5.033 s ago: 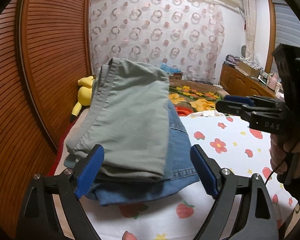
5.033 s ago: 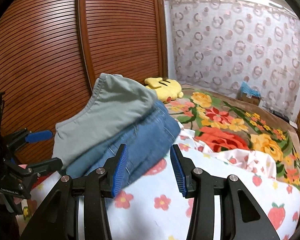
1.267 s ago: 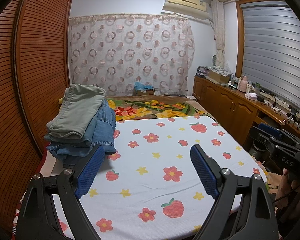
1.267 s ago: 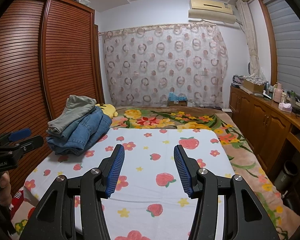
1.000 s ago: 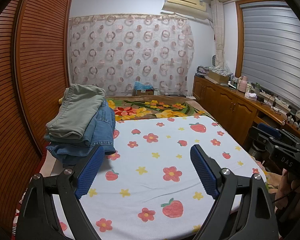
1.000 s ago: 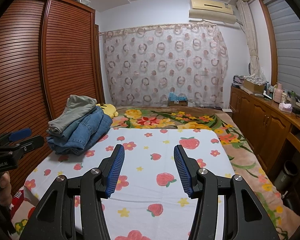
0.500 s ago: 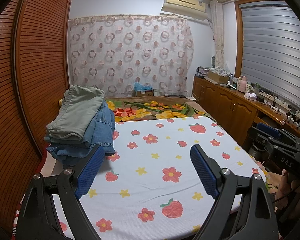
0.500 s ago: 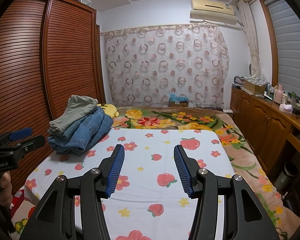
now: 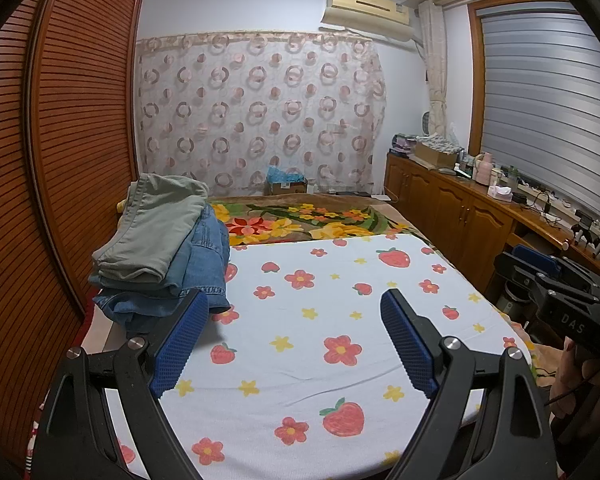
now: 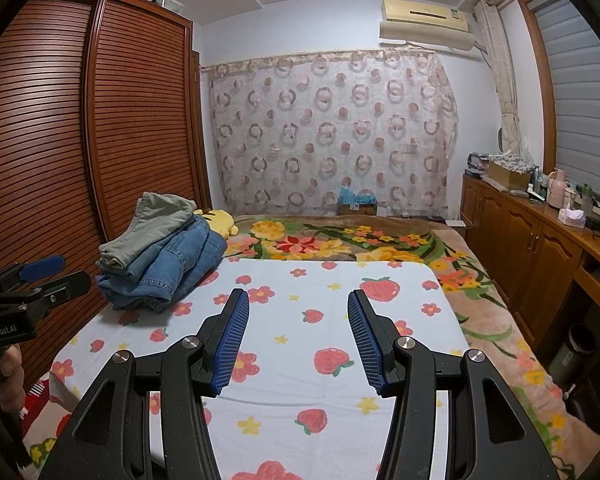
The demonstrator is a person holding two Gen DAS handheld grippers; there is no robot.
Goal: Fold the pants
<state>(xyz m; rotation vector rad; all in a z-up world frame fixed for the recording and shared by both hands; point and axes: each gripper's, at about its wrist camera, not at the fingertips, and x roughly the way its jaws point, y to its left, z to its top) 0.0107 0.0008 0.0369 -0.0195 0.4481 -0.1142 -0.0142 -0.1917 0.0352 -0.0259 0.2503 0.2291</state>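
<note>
Folded grey-green pants (image 9: 152,228) lie on top of folded blue jeans (image 9: 188,276) in a stack at the far left of the bed, also in the right wrist view (image 10: 148,232). My left gripper (image 9: 294,320) is open and empty, held back above the near part of the strawberry sheet (image 9: 340,300). My right gripper (image 10: 298,320) is open and empty, also back from the stack. Each gripper shows at the edge of the other's view: right (image 9: 556,280), left (image 10: 36,276).
A slatted wooden wardrobe (image 10: 80,140) runs along the left of the bed. A floral blanket (image 10: 340,244) covers the far half of the bed, with a yellow plush toy (image 10: 218,218) behind the stack. Wooden cabinets (image 10: 532,248) line the right wall.
Five seconds ago both grippers were close to the stack; they have pulled back to the foot of the bed. Over the last second nothing has visibly moved.
</note>
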